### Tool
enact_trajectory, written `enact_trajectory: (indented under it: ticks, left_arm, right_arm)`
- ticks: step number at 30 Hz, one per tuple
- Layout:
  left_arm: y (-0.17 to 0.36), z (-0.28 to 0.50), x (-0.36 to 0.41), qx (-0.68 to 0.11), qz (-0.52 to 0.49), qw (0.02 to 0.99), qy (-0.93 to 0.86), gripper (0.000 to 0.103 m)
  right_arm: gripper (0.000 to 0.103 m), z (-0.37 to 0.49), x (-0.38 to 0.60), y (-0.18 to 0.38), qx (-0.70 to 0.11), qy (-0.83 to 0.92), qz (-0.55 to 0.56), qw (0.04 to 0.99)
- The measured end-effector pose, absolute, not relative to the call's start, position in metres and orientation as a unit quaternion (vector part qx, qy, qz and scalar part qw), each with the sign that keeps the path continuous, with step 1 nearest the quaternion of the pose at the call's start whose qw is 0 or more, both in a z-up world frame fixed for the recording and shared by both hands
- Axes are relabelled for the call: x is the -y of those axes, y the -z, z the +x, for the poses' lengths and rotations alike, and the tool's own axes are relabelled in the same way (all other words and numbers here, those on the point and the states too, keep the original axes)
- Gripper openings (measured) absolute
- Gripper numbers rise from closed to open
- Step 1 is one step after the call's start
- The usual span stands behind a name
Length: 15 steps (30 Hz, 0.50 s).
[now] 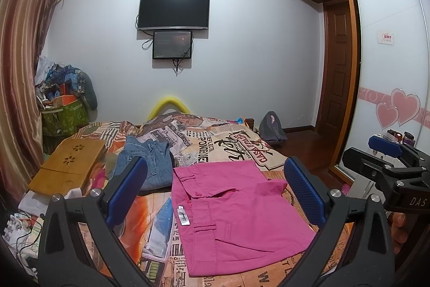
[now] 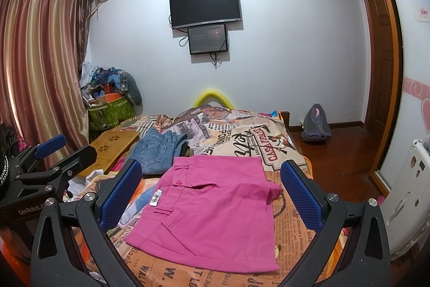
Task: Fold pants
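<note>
Pink pants (image 1: 236, 214) lie folded into a compact rectangle on the bed, with a white label near the waistband; they also show in the right wrist view (image 2: 215, 211). My left gripper (image 1: 215, 192) is open and empty, held above the pants with a blue pad on each side. My right gripper (image 2: 212, 195) is open and empty too, hovering over the pants. The right gripper also shows at the right edge of the left wrist view (image 1: 387, 152), and the left gripper shows at the left edge of the right wrist view (image 2: 51, 147).
Folded blue jeans (image 1: 150, 163) lie behind the pants on the newspaper-print bedspread (image 1: 228, 144). A wooden lap tray (image 1: 70, 166) sits at the bed's left. A cluttered green basket (image 1: 64, 114), curtains, a backpack (image 1: 271, 128) on the floor and a wardrobe (image 1: 389, 71) surround the bed.
</note>
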<state>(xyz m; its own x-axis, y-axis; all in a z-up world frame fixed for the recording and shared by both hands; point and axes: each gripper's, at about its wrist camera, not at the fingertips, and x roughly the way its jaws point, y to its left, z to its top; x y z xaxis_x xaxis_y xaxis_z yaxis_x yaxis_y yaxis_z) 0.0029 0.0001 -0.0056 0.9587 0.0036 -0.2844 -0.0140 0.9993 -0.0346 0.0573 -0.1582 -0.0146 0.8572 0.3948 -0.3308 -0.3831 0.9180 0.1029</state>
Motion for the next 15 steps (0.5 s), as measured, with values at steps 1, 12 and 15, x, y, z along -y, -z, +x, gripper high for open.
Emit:
enact_trajectory:
  ticks: [1,12,15]
  left_arm:
    - [0.0055,0.0031,0.0,-0.144,-0.019,0.989,-0.004,0.103]
    - [0.0059,0.0028,-0.0014,-0.143,-0.024,0.989,-0.005,0.103]
    - [0.0063,0.0027,-0.0017,-0.143,-0.023,0.989,-0.005,0.103]
  right_arm:
    - [0.103,0.0573,0.1583,0.0147,-0.175,-0.202,0.017,0.964]
    - [0.103,0.0567,0.1567,0.0145,-0.174,-0.204,0.014,0.963]
    - [0.103,0.0564,0.1568,0.0151,-0.175,-0.204,0.014,0.963]
